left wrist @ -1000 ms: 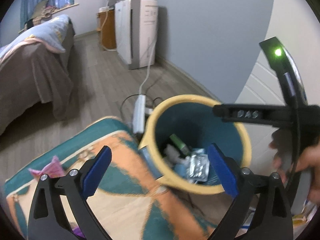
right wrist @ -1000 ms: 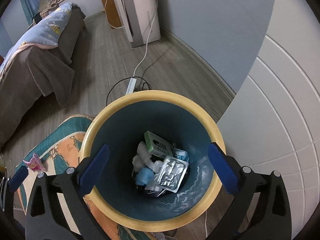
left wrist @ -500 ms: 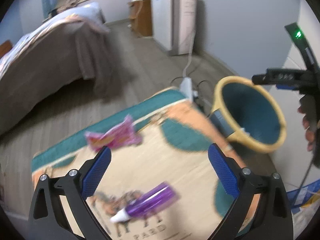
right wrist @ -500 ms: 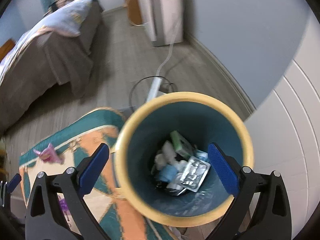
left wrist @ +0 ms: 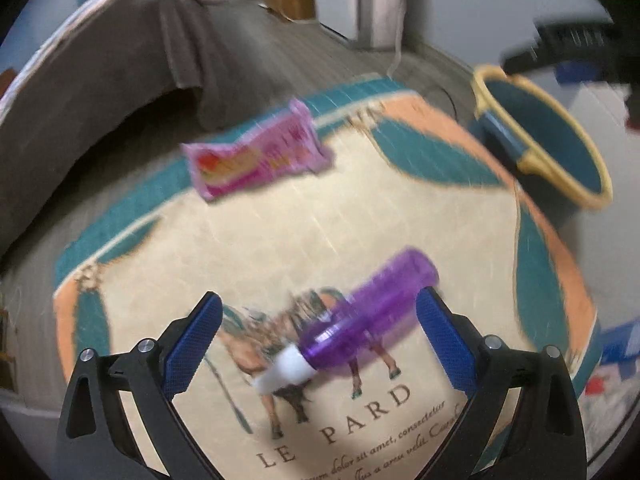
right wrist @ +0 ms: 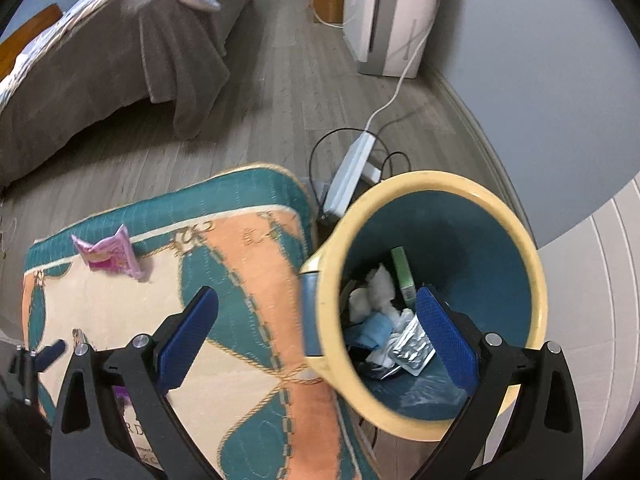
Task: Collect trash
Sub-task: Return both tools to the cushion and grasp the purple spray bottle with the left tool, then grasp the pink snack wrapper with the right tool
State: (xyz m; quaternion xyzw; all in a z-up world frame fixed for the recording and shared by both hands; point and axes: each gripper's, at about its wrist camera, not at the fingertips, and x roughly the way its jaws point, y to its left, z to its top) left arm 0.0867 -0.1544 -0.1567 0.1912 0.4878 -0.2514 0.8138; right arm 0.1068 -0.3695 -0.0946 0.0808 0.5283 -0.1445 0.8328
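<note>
A purple plastic bottle [left wrist: 364,312] with a white cap lies on the patterned rug [left wrist: 256,240], between the spread fingers of my left gripper [left wrist: 318,328], which is open just above it. Farther off on the rug lies a pink wrapper [left wrist: 256,158] [right wrist: 110,256]. The teal bin with a yellow rim [right wrist: 532,280] [left wrist: 560,140] stands at the rug's right edge and holds several scraps, among them a foil blister pack [right wrist: 412,350] and a green box [right wrist: 402,274]. My right gripper [right wrist: 316,326] hangs open over the bin's near-left rim, empty.
A bed with a brown cover [right wrist: 100,64] fills the left. A white power strip with cables [right wrist: 350,176] lies on the grey floor behind the bin, near a white appliance [right wrist: 388,12]. A wall [right wrist: 540,80] runs along the right.
My left gripper swung left from the bin and dropped down over the purple bottle on the rug. The right gripper drifted left, so the bin now sits to its right.
</note>
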